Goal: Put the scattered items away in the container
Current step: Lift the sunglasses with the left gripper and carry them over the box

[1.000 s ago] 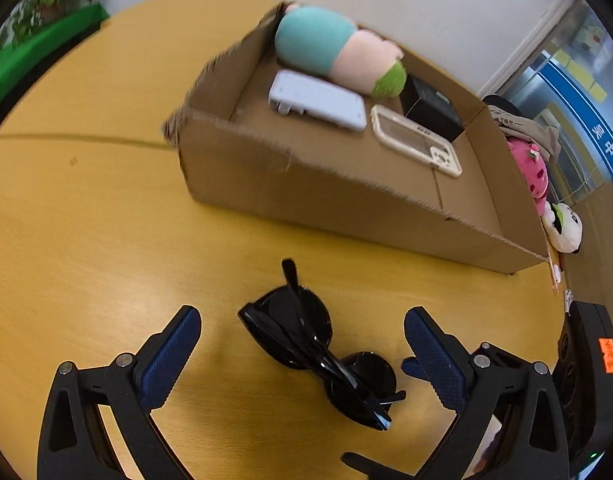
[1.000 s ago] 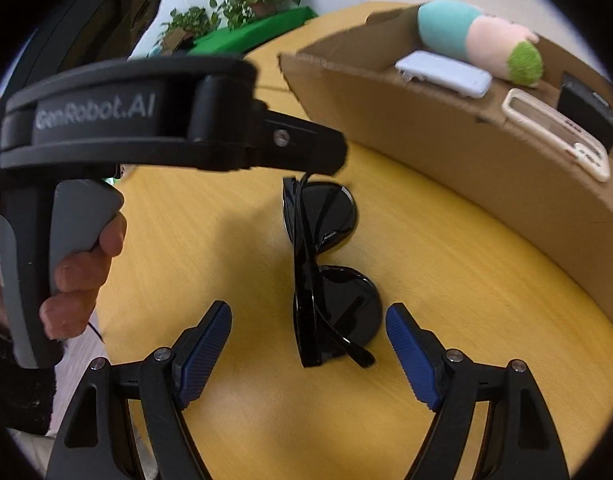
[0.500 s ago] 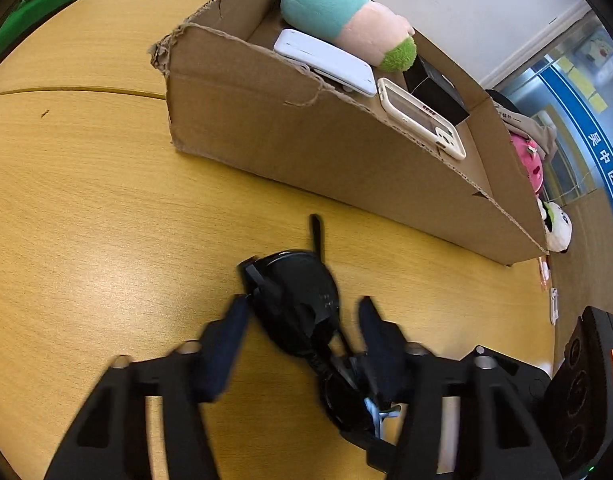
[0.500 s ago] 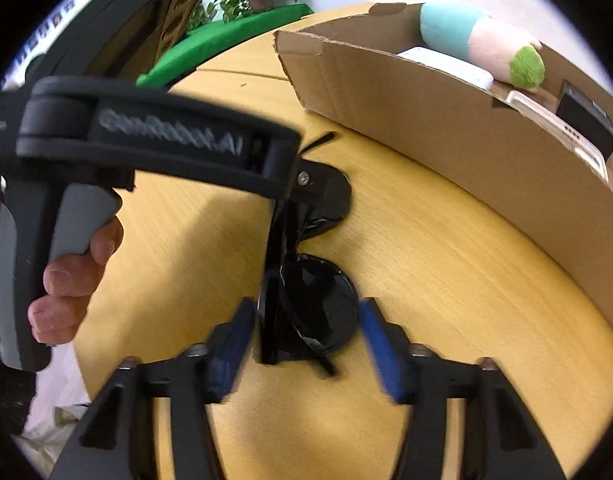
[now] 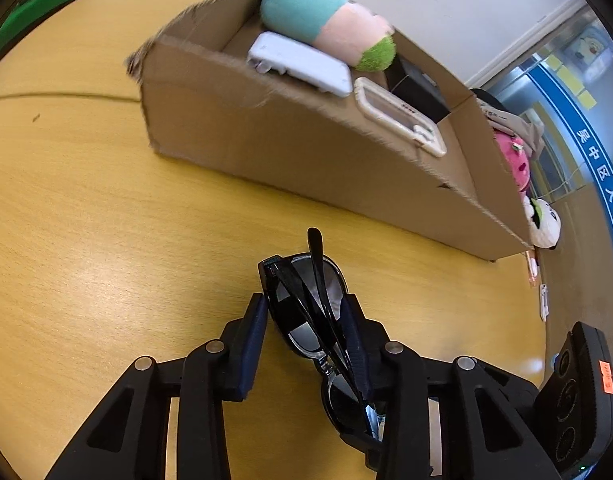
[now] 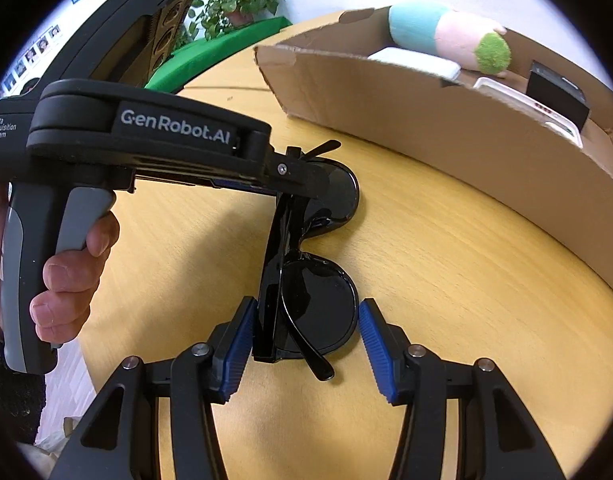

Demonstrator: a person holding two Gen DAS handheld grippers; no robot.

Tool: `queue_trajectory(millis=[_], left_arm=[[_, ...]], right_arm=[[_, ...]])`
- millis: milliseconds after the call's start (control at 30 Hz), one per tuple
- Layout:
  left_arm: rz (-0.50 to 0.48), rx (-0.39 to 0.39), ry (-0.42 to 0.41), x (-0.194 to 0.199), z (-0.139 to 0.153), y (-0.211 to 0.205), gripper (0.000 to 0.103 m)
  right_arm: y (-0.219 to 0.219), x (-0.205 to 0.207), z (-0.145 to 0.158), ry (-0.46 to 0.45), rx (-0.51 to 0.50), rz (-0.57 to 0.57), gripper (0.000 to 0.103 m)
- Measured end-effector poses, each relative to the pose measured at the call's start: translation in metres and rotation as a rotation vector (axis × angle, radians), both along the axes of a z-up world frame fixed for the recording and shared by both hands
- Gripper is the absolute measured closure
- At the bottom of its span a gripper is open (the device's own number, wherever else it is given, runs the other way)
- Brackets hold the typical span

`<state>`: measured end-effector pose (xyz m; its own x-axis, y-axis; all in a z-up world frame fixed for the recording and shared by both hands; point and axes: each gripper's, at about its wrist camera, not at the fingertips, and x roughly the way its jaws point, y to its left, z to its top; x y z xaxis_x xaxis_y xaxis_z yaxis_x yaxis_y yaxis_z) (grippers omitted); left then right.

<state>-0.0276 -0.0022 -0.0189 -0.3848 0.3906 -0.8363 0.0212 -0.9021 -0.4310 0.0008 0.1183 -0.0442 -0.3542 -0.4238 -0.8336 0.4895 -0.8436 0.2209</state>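
Desk (image 5: 86, 220): rounded, yellow-tan wood-grain laminate top with a thin dark seam running across its far part; soft glare on the surface.
Wall (image 5: 446, 4): plain off-white, with a pale skirting strip at its foot.
Glazed partition (image 5: 566, 64): at the right edge, bearing a curved blue band (image 5: 602, 168) with white Chinese characters and small yellow notes.
Green-topped ledge (image 6: 210, 56): bright green, beyond the desk's far rim, carrying a leafy potted plant (image 6: 238, 4).
Row of small photographs (image 6: 30, 56): on the wall at far left; too small to read.
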Motion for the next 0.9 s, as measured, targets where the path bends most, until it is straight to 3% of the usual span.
queue_trajectory(millis=[267,533,900], left_arm=[[-0.023,-0.04,0.102,0.006,0.053,0.021,0.063],[-0.075,-0.053,0.199,-0.001,0.105,0.056,0.063],[-0.255,-0.07,0.266,-0.072,0.152,0.145,0.064]], right_arm=[[0.029,0.017,0.039,0.112,-0.04,-0.047,0.052],[0.054,0.004,0.082,0.222,-0.087,-0.122,0.052],[0.129,-0.027,0.118,0.307,-0.137,-0.326,0.052]])
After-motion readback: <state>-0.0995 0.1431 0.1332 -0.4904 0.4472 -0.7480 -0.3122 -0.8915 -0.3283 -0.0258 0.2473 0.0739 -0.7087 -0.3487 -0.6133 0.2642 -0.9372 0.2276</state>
